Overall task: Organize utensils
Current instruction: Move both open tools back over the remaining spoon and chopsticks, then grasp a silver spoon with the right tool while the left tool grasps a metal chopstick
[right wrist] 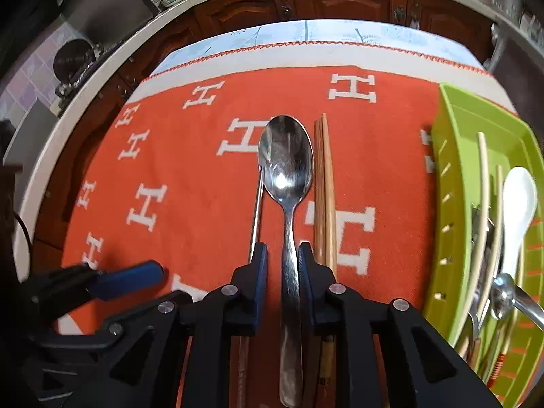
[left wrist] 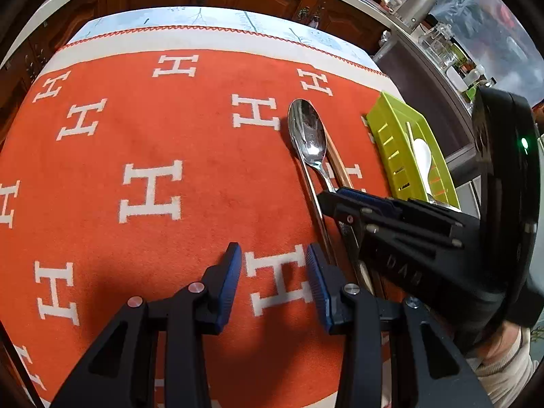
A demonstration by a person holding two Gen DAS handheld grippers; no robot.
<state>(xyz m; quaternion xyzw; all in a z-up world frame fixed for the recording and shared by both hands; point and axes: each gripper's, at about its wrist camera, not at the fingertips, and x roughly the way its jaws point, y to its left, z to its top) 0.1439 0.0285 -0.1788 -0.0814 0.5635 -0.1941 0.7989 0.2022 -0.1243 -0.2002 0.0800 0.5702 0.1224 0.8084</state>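
Right gripper sits low over the metal spoon, fingers straddling the handle; we see a gap on the left side, the right pad looks close to or touching the handle, so jaws slightly parted, not pinching. Spoon lies bowl-up on the orange cloth, bowl toward the far edge, roughly mid-table toward the right side. Just right of it, touching or nearly so, lies a pair of wooden chopsticks; just left, a thin metal rod, likely a metal chopstick, we can't tell for sure.

Left gripper hangs over bare cloth near the near edge, left of the spoon, jaws spread with nothing between them. We see only one of its blue pads in the right wrist view, at lower left.

Green tray stands at the right edge of the table. Right wrist view shows its contents: white ceramic spoon, pale chopsticks, a metal ladle-like piece at the near end. Left wrist view shows only the tray's far part and the white spoon; the right gripper blocks the rest.
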